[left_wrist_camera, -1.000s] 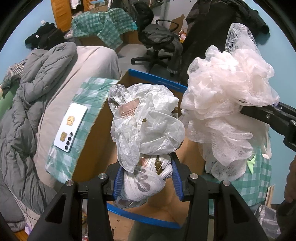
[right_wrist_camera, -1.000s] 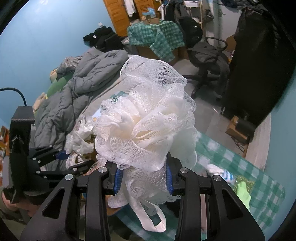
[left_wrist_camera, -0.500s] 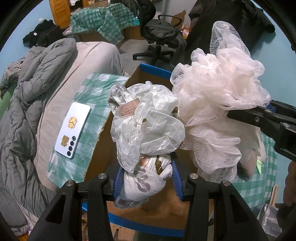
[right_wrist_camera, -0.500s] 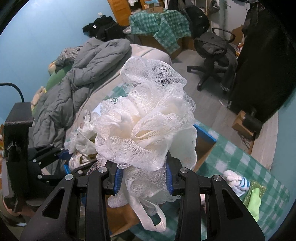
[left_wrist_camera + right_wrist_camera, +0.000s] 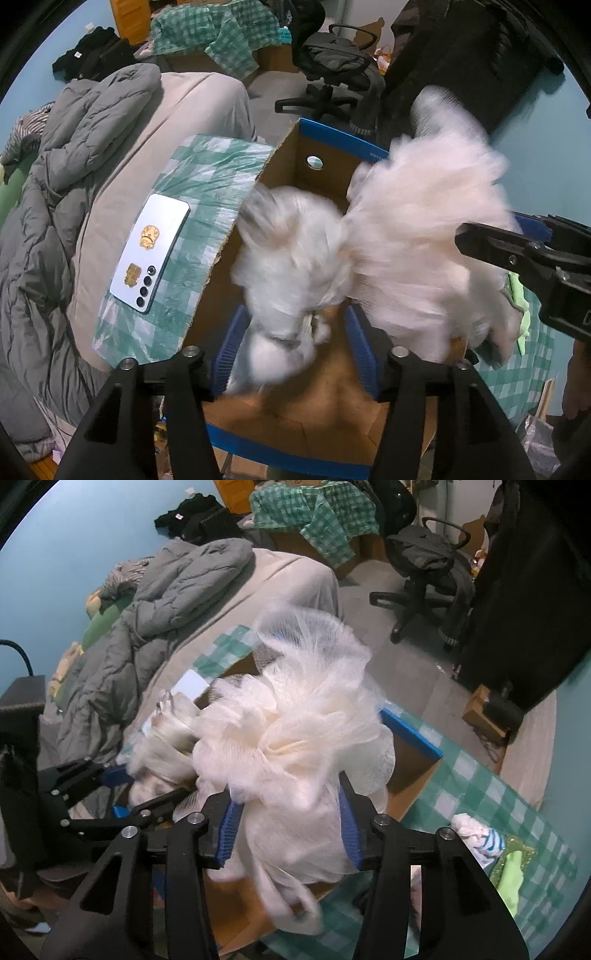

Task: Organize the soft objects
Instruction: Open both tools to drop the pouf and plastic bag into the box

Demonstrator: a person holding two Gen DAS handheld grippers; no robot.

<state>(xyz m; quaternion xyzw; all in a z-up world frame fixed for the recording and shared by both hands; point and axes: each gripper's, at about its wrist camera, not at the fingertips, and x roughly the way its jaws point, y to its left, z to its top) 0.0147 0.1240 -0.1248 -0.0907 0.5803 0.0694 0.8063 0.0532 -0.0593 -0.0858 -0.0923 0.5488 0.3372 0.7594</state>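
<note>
The right gripper (image 5: 288,830) has just been opening; the cream mesh sponge (image 5: 295,738) sits between its 2 blue pads (image 5: 229,830), above the cardboard box (image 5: 413,771). The left gripper (image 5: 122,794) is beside it, at the box's left edge.

Blue walls (image 5: 92,535), office chair (image 5: 428,565), bed (image 5: 207,107)
</note>
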